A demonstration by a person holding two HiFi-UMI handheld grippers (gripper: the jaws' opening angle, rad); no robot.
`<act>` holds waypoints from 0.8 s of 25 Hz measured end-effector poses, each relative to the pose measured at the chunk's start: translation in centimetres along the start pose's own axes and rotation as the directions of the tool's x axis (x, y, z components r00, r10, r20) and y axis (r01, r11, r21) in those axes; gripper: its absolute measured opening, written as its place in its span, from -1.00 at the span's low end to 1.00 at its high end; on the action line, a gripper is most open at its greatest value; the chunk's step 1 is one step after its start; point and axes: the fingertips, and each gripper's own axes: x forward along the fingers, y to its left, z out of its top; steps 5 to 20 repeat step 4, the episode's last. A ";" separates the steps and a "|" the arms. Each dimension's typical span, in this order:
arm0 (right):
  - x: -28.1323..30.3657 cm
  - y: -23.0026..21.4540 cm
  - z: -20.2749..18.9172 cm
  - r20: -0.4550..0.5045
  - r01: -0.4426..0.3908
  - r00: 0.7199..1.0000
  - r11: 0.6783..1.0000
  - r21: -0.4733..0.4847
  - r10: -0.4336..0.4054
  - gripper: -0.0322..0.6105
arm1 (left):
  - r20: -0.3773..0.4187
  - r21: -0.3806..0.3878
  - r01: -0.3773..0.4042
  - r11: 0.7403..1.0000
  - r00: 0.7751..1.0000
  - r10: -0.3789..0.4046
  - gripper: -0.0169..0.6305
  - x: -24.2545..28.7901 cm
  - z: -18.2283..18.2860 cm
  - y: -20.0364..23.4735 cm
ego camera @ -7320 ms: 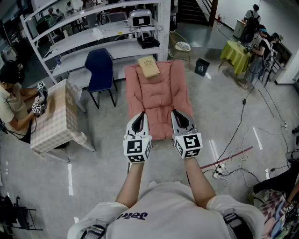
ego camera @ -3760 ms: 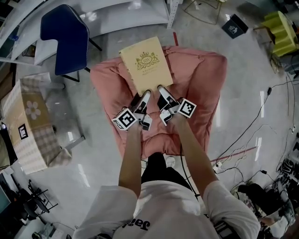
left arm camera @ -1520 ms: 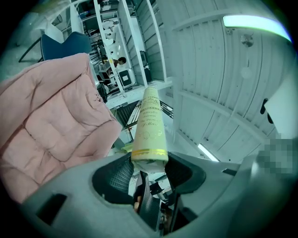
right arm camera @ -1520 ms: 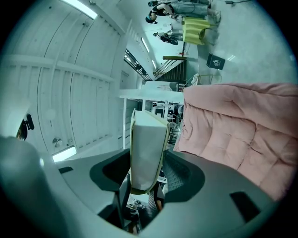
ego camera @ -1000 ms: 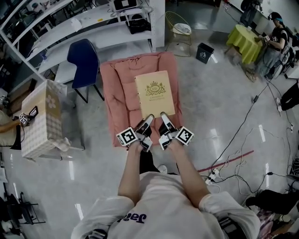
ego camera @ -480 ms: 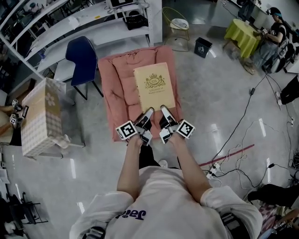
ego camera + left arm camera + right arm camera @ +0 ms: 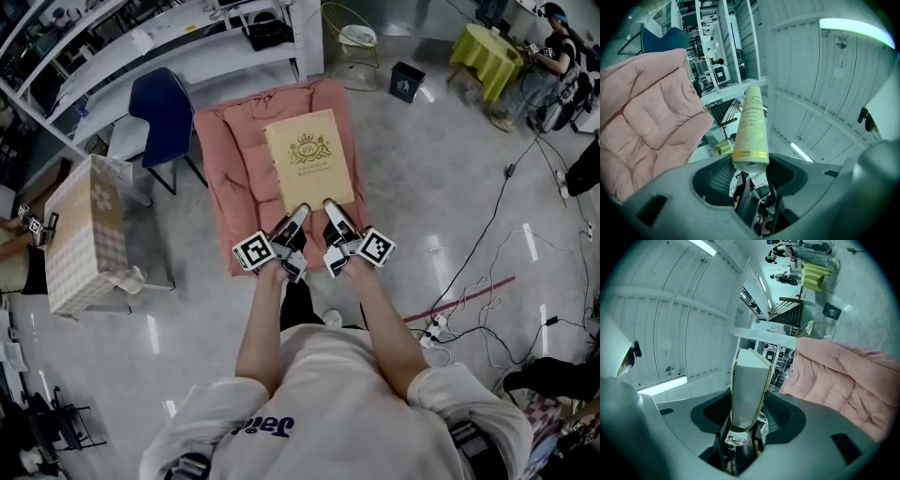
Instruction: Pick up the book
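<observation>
The cream hardcover book with a gold crest (image 7: 309,159) is in the upper middle of the frame, apparently lifted over the pink quilted cushion (image 7: 232,178). The left gripper (image 7: 294,219) and the right gripper (image 7: 331,214) each clamp its near edge, with the jaws half closed on the covers. Held only at one edge, the book may droop or slip out if one grip loosens.

A glossy grey floor (image 7: 403,187) carries a pink quilted cushion (image 7: 234,178) laid flat, a dark blue chair (image 7: 164,108) just beside it, a checked-cloth table (image 7: 86,234) farther left, and cables (image 7: 441,328) trailing at right.
</observation>
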 end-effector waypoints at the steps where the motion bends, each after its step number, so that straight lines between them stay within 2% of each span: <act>1: -0.3 -0.1 0.1 -0.004 -0.008 1.000 1.000 -0.011 0.008 -0.22 | 0.005 -0.012 -0.002 1.000 1.000 0.002 -0.29 0.0 -0.4 0.2; 4: -2.1 -0.4 0.2 -0.018 -0.042 0.999 0.998 -0.050 0.041 -0.22 | 0.018 -0.022 0.010 1.000 1.000 -0.010 -0.29 0.2 -2.4 0.6; 20: -2.1 -0.4 0.2 -0.018 -0.042 0.999 0.998 -0.050 0.041 -0.22 | 0.018 -0.022 0.010 1.000 1.000 -0.010 -0.29 0.2 -2.4 0.6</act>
